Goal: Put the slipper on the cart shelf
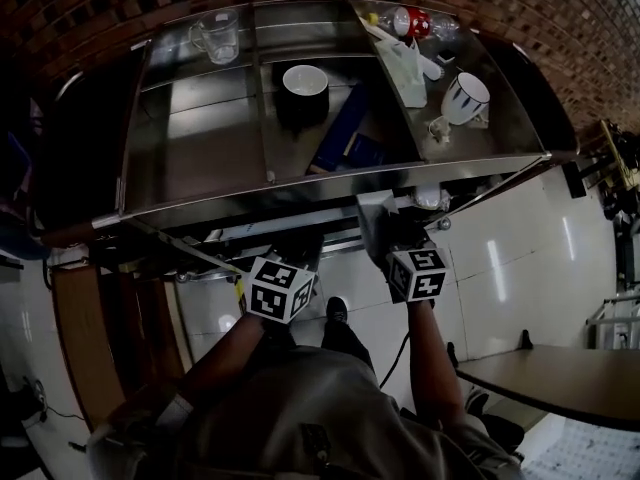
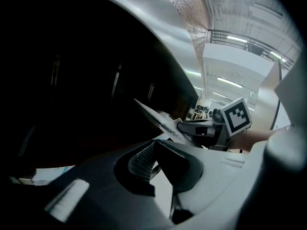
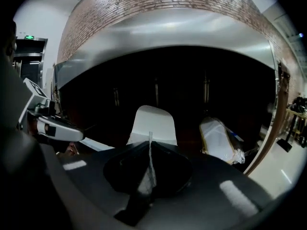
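Brick wall is standing behind a long steel cart. The cart is filling the upper half of the head view, with pale tiled floor showing below it. In the right gripper view the cart's lower shelf is showing as a dark opening under the bright steel edge.

Person is standing at the cart's near side, forearms reaching forward, 1 gripper in each hand, both low against the cart's front edge.

Right gripper: jaws are clenching a thin white edge of the slipper, pads meeting on it in a narrow line. The slipper is sticking out ahead of the jaws as a pale rounded slab. It is hanging in front of the dark shelf opening, and I cannot tell that it is touching the shelf.

Left gripper: jaws are standing slightly apart, the ribbed pad is showing its face, and nothing is sitting between them. This gripper is hovering just beside the right one.

A pale bundle in clear plastic is lying on the lower shelf, to the right of the slipper and apart from it.

On the cart's top level 6 smaller things are sitting:
- a blue flat item
- a crumpled plastic bag
- a white bowl
- a white mug
- a glass mug
- a red-labelled bottle
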A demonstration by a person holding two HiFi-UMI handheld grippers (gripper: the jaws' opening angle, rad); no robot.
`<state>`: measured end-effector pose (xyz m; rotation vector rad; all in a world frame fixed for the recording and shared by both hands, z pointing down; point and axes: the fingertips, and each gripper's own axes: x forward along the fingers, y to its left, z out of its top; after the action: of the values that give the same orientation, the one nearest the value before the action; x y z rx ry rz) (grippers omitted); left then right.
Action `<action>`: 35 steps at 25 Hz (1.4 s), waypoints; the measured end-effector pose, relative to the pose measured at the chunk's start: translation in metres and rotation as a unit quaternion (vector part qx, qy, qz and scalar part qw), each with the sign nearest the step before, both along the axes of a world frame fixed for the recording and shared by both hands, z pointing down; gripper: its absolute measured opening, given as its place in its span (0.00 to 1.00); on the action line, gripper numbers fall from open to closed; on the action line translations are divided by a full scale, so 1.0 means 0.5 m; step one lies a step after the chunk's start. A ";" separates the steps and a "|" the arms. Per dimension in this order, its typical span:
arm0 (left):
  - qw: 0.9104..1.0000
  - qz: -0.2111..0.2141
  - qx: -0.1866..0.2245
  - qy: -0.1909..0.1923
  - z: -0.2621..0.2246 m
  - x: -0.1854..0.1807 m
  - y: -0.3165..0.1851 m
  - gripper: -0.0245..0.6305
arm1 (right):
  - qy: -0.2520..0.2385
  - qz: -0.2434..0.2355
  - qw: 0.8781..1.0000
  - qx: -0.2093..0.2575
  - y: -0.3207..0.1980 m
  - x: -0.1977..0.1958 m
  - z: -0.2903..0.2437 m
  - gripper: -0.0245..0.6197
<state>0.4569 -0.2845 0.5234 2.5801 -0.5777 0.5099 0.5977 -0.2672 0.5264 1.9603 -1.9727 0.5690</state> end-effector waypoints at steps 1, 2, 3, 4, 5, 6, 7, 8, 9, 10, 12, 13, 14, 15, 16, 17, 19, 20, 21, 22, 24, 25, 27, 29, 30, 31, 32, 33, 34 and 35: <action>1.000 -0.008 -0.001 -0.002 0.002 0.008 -0.003 0.05 | 0.002 -0.004 1.000 0.000 -0.012 0.013 0.007 0.05; 1.000 -0.015 -0.001 -0.006 0.004 0.016 -0.004 0.05 | 0.005 -0.009 1.000 0.000 -0.025 0.024 0.014 0.05; 1.000 -0.022 0.000 -0.010 0.006 0.023 -0.005 0.05 | 0.006 -0.015 1.000 0.000 -0.039 0.034 0.022 0.05; 0.999 -0.028 0.000 -0.015 0.009 0.029 -0.005 0.05 | 0.005 -0.019 1.000 0.000 -0.053 0.044 0.030 0.05; 0.999 -0.036 -0.001 -0.018 0.012 0.033 -0.004 0.05 | 0.002 -0.021 1.000 0.002 -0.065 0.053 0.037 0.05; 0.999 -0.043 -0.002 -0.021 0.014 0.038 -0.002 0.05 | -0.001 -0.023 1.000 0.003 -0.077 0.062 0.042 0.05; 0.998 -0.051 -0.003 -0.024 0.015 0.042 0.000 0.05 | -0.003 -0.025 1.000 0.004 -0.088 0.072 0.045 0.05; 0.998 -0.058 -0.003 -0.026 0.015 0.045 0.001 0.05 | -0.005 -0.027 1.000 0.005 -0.100 0.082 0.048 0.05; 0.997 -0.066 -0.003 -0.028 0.015 0.048 0.000 0.05 | -0.010 -0.030 0.999 0.006 -0.113 0.090 0.052 0.05; 0.997 -0.075 -0.002 -0.029 0.014 0.049 -0.002 0.05 | -0.014 -0.032 0.999 0.008 -0.129 0.098 0.055 0.05; 0.995 -0.093 0.002 -0.033 0.011 0.050 -0.008 0.05 | -0.021 -0.033 0.999 0.014 -0.158 0.110 0.062 0.05; 0.994 -0.100 0.005 -0.034 0.010 0.051 -0.010 0.05 | -0.021 -0.032 0.999 0.016 -0.170 0.115 0.065 0.05; 0.994 -0.107 0.007 -0.036 0.009 0.053 -0.011 0.05 | -0.020 -0.031 0.999 0.017 -0.180 0.121 0.068 0.05; 0.993 -0.112 0.009 -0.036 0.008 0.055 -0.012 0.05 | -0.018 -0.029 0.999 0.017 -0.186 0.127 0.071 0.05; 0.992 -0.118 0.010 -0.037 0.006 0.057 -0.012 0.05 | -0.017 -0.029 0.999 0.015 -0.192 0.131 0.075 0.05; 0.991 -0.125 0.011 -0.038 0.005 0.057 -0.012 0.05 | -0.015 -0.030 0.999 0.013 -0.196 0.134 0.078 0.05; 0.989 -0.139 0.013 -0.039 0.002 0.056 -0.016 0.05 | -0.013 -0.040 0.999 0.011 -0.204 0.132 0.080 0.05; 0.988 -0.147 0.014 -0.039 0.001 0.055 -0.019 0.05 | -0.013 -0.048 0.999 0.011 -0.208 0.128 0.080 0.05; 0.987 -0.154 0.016 -0.038 0.000 0.055 -0.022 0.05 | -0.014 -0.056 0.998 0.010 -0.211 0.124 0.080 0.05; 0.986 -0.161 0.017 -0.038 -0.002 0.055 -0.024 0.05 | -0.016 -0.065 0.998 0.009 -0.214 0.120 0.080 0.05; 0.984 -0.173 0.020 -0.038 -0.006 0.054 -0.025 0.05 | -0.021 -0.079 0.997 0.011 -0.214 0.114 0.079 0.08; 0.983 -0.179 0.022 -0.039 -0.009 0.052 -0.025 0.05 | -0.023 -0.085 0.996 0.014 -0.213 0.112 0.076 0.09; 0.981 -0.190 0.026 -0.042 -0.017 0.044 -0.025 0.05 | -0.028 -0.095 0.995 0.024 -0.209 0.106 0.065 0.15; 0.978 -0.202 0.029 -0.043 -0.026 0.035 -0.025 0.05 | -0.033 -0.107 0.993 0.036 -0.201 0.098 0.051 0.20; 0.977 -0.206 0.030 -0.042 -0.031 0.033 -0.025 0.05 | -0.034 -0.112 0.992 0.042 -0.197 0.094 0.043 0.21; 0.977 -0.208 0.033 -0.040 -0.037 0.031 -0.025 0.05 | -0.035 -0.116 0.991 0.048 -0.192 0.089 0.034 0.22; 0.977 -0.208 0.036 -0.037 -0.042 0.029 -0.024 0.05 | -0.035 -0.120 0.991 0.054 -0.185 0.082 0.025 0.23; 0.977 -0.207 0.038 -0.035 -0.047 0.027 -0.023 0.05 | -0.035 -0.124 0.990 0.060 -0.176 0.074 0.015 0.23; 0.978 -0.205 0.040 -0.032 -0.052 0.025 -0.021 0.05 | -0.035 -0.129 0.989 0.066 -0.165 0.063 0.003 0.23; 0.978 -0.202 0.041 -0.029 -0.057 0.024 -0.020 0.05 | -0.035 -0.135 0.988 0.071 -0.153 0.052 -0.010 0.23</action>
<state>0.4687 -0.2945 0.4949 2.4323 -1.1322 0.4278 0.6238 -0.3436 0.5213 1.7274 -2.3321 0.4439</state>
